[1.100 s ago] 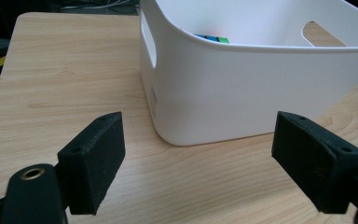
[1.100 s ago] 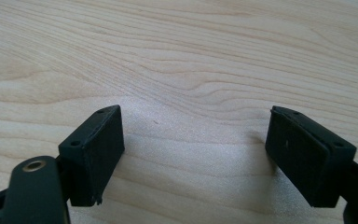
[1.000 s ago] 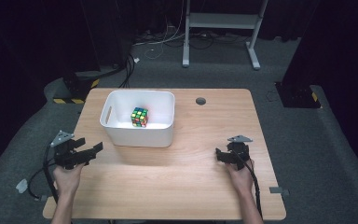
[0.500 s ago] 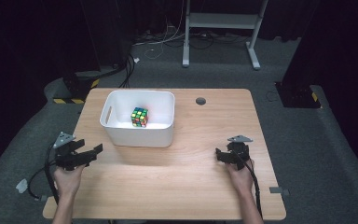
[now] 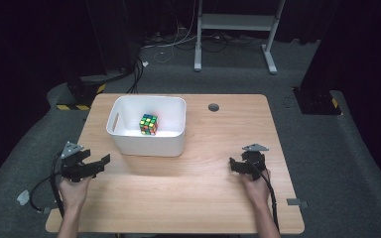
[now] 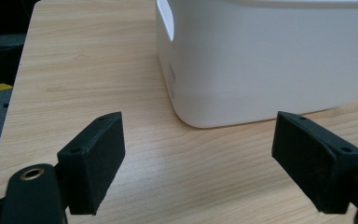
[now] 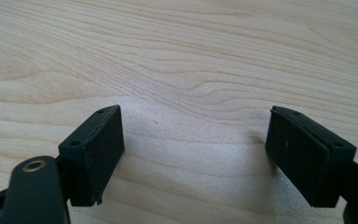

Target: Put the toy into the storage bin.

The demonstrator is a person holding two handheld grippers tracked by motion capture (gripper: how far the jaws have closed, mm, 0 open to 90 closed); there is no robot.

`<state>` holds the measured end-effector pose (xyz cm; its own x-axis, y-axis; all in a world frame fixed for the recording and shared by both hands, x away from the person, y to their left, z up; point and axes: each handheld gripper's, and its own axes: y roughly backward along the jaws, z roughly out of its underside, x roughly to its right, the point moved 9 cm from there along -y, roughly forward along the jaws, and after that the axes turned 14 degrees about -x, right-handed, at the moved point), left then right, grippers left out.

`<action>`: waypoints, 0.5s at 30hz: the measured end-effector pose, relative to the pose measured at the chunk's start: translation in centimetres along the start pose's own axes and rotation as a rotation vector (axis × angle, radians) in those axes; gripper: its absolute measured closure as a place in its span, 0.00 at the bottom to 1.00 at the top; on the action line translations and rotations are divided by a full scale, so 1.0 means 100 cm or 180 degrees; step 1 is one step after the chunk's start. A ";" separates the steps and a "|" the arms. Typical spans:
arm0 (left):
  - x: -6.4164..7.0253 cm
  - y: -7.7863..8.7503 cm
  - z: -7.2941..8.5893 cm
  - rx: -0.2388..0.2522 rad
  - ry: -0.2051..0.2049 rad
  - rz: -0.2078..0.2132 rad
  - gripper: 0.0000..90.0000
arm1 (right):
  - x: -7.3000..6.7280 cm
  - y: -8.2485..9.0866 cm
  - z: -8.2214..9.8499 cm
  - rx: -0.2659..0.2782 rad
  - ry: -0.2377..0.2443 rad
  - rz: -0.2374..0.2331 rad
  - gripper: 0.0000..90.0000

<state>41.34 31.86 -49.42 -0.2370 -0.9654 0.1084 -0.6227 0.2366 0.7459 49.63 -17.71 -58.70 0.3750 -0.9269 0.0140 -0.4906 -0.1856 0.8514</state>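
A multicoloured puzzle cube [image 5: 148, 124] lies inside a white plastic bin [image 5: 149, 144] at the back left of the wooden table [image 5: 213, 188]. My left gripper [image 5: 100, 164] hovers at the table's left edge, just in front of and left of the bin. In the left gripper view its jaws [image 6: 198, 154] stand wide apart with nothing between them and point at the bin's near corner [image 6: 270, 60]. My right gripper [image 5: 235, 166] rests over the front right of the table. Its jaws [image 7: 193, 149] stand apart over bare wood [image 7: 191, 56].
A round cable hole [image 5: 213, 107] sits in the tabletop behind the bin's right side. Grey carpet surrounds the table, with a white desk frame [image 5: 233, 22] and cables at the back. Cables trail from both grippers over the front edge.
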 end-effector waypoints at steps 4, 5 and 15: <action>-0.001 -0.002 0.002 -0.0014 0.0004 -0.0008 0.19 | 0.000 0.000 0.000 0.0000 0.0000 0.0000 0.22; -0.001 -0.002 0.002 -0.0009 0.0010 -0.0010 0.19 | 0.000 0.000 0.000 0.0000 0.0001 0.0000 0.22; -0.003 -0.008 0.006 -0.0025 0.0007 -0.0038 0.19 | 0.000 0.000 0.000 0.0000 0.0000 0.0000 0.22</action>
<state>41.46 32.02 -50.43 -0.2281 -0.9684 0.1010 -0.6196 0.2243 0.7522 49.63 -17.71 -58.70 0.3749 -0.9270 0.0141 -0.4907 -0.1855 0.8513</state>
